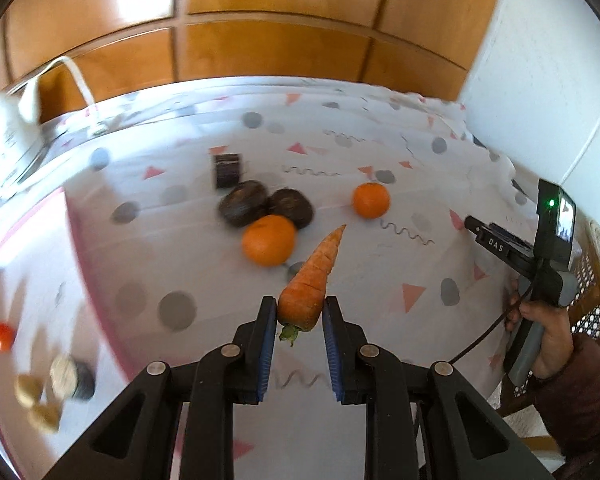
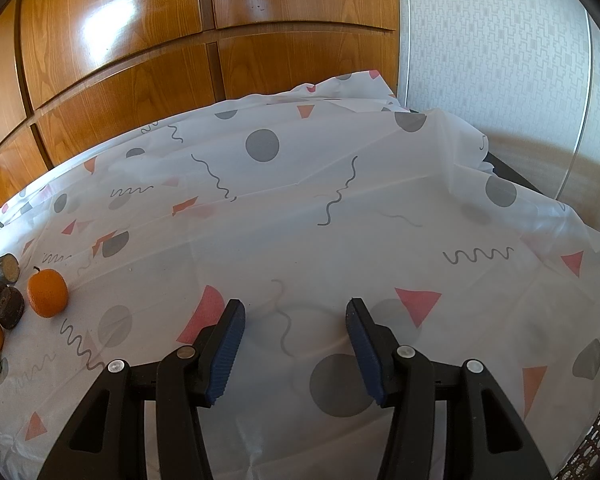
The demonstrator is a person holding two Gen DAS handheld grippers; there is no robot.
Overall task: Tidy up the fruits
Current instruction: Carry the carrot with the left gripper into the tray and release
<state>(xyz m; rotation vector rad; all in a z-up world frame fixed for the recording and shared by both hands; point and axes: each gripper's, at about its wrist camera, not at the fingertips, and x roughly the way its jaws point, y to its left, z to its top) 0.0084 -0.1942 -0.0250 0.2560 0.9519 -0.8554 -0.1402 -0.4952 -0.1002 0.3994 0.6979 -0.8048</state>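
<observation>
Two fisheye views are given over a bench covered by a white plastic cloth [image 2: 340,208] printed with grey dots, pink triangles and grey squiggles.

In the left wrist view, the left tongs [image 1: 299,312] are seen clenched on the thick end of an orange carrot with a green stub [image 1: 314,280], its tip pointing away from the camera. Beyond the carrot, a round orange fruit [image 1: 269,240] lies touching two dark brown, flattened round items [image 1: 244,203], and a second orange fruit [image 1: 371,200] sits apart to the right. A small dark box-like object [image 1: 227,170] stands just behind the dark pair; its nature cannot be made out. At the left edge, badly blurred, a small red round thing [image 1: 2,336] and some tan lumps [image 1: 44,396] are seen. The right-hand tool appears only here from outside, held by a hand [image 1: 548,336] at the right edge; the letters "DAS" can be read on its black arm.

In the right wrist view, the right tongs [image 2: 296,340] are seen released, blue pads wide apart over bare cloth, with nothing between them. The oranges and dark items are crowded at the far left edge, one orange partly cut off. The carrot is not shown in this view.
</observation>
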